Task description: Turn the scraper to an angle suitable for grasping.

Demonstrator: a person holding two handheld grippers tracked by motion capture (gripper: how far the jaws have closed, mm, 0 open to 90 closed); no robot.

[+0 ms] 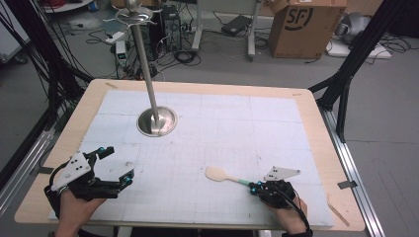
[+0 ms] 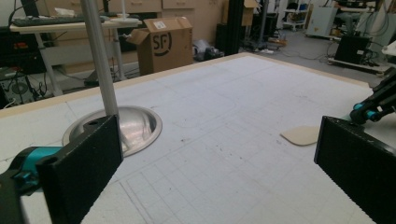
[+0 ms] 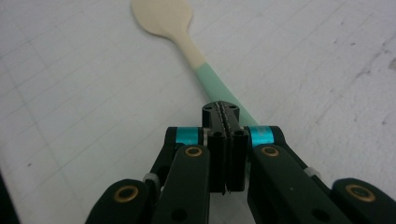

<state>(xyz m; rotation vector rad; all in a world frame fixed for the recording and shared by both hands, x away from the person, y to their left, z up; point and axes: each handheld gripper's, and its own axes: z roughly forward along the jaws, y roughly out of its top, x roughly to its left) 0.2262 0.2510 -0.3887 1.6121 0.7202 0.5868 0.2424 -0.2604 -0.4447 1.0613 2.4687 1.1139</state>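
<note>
Right tongs (image 3: 225,122), nearest the camera, are clamped shut on the green handle end of a pale spoon (image 3: 173,23), which lies flat on the white-covered table (image 1: 276,128) near its front edge. Left tongs (image 1: 116,167) hover wide open and empty at the front left, well apart from a metal stand (image 1: 157,121).

Lab or workshop — table (image 1: 316,148) under a gridded mat (image 1: 222,133), black frame struts (image 1: 363,47), cables (image 1: 185,57) and computer boxes (image 1: 165,24) on a grey floor, cardboard box (image 1: 304,27), workbenches (image 2: 60,23) behind.
</note>
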